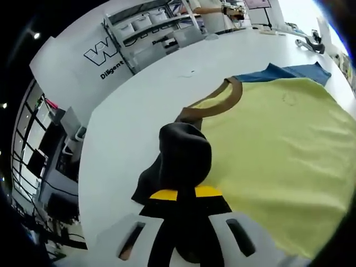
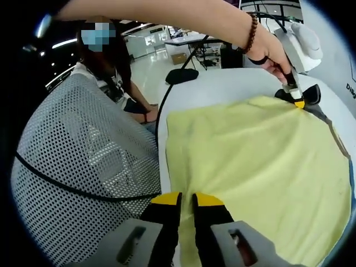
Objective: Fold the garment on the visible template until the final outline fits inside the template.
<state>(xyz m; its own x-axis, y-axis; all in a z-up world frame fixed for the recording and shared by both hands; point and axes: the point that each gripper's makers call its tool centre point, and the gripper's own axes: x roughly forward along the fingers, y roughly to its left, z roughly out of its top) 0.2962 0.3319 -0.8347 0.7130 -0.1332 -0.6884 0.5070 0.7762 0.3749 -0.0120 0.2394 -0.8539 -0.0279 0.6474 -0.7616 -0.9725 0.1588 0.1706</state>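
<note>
A pale yellow cloth garment (image 1: 278, 150) with a brown ribbed collar (image 1: 219, 105) lies spread flat on the smooth white table (image 1: 139, 111).

In the left gripper view, the left gripper (image 1: 186, 194), with yellow-tipped black jaws, is clamped together on a bunched dark sleeve (image 1: 181, 156) at the garment's edge. This view also reveals a blue fabric template (image 1: 289, 72) peeking out beyond the collar, and grey shelving (image 1: 150, 28) against a lettered white wall.

The right gripper view looks across the garment from the opposite side. The right gripper (image 2: 186, 203) has its jaws drawn nearly together at the near hem; I cannot tell whether cloth sits between them. Here the left gripper (image 2: 297, 100) appears far off, held by a hand (image 2: 270, 50) wearing a beaded bracelet (image 2: 251, 33). A grey perforated mesh chair back (image 2: 72, 167) stands beside the table.
</note>
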